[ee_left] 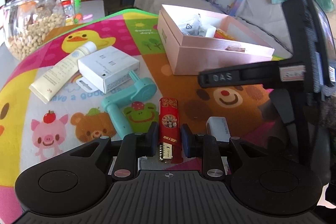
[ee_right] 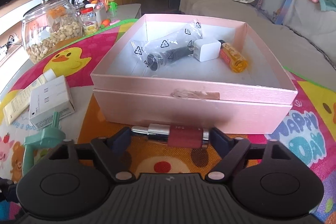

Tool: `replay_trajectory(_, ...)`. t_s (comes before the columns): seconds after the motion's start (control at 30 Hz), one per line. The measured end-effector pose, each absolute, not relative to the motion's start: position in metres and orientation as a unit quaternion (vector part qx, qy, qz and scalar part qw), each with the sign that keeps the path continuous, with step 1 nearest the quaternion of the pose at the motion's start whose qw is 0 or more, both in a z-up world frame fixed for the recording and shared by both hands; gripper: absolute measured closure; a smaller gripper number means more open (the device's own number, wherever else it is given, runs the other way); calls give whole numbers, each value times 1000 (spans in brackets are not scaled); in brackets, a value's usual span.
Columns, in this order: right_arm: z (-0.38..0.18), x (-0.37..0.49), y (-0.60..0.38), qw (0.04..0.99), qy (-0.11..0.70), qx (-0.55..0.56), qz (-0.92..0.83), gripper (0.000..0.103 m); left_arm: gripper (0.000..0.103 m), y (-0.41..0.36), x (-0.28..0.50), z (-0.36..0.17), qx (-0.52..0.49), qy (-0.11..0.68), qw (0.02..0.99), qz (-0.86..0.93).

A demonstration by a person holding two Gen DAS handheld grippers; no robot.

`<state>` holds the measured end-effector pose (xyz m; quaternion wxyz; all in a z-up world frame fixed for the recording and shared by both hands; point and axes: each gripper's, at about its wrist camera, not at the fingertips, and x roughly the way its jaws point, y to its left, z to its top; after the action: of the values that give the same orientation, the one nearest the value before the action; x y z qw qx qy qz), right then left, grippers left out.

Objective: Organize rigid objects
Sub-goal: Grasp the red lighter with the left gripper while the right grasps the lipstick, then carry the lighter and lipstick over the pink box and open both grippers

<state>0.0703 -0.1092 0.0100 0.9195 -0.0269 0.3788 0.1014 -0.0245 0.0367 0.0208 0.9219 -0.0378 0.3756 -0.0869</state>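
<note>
The left gripper (ee_left: 168,135) was clamped on a red lighter (ee_left: 169,119) just above the cartoon play mat (ee_left: 147,68). The right gripper (ee_right: 171,136) had its jaws wide, with a silver-and-red cylinder (ee_right: 170,135) lying crosswise between them; whether the pads pressed on it I cannot tell. That cylinder sat just before the near wall of the open pink box (ee_right: 189,93), which held a white charger (ee_right: 206,49), an orange lighter (ee_right: 233,57) and a bagged black item (ee_right: 166,56).
</note>
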Motion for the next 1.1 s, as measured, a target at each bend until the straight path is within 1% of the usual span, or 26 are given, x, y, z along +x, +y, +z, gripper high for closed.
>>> replay_trajectory(0.17,19,47,-139,918,373,-22,131,24,76,32,-32,20,-21,371,924,-86)
replay_trajectory(0.33,37,10,-162,928,333,-50,158,24,76,25,-45,15,45,335,934,-111)
replay_trajectory(0.4,46,0,-172,934,316,-51,161,24,77,24,-46,15,47,334,934,-113)
replay_trajectory(0.5,60,-11,-184,943,288,-49,157,24,77,29,-46,25,18,330,933,-142)
replay_trajectory(0.57,70,-18,-193,951,266,-47,151,24,77,32,-46,43,2,310,937,-159)
replay_trajectory(0.67,83,-26,-203,958,241,-41,151,24,77,29,-40,83,6,257,950,-180)
replay_trajectory(0.77,92,-35,-207,962,221,-38,157,24,77,17,-20,127,25,206,959,-193)
replay_trajectory(0.83,95,-40,-207,963,209,-45,162,24,77,7,1,152,20,180,962,-205)
replay_trajectory(0.97,95,-38,-206,963,209,-51,163,24,76,-14,47,187,-9,161,959,-234)
replay_trajectory(1.1,93,-36,-209,964,213,-51,149,24,76,-15,74,195,-62,154,959,-231)
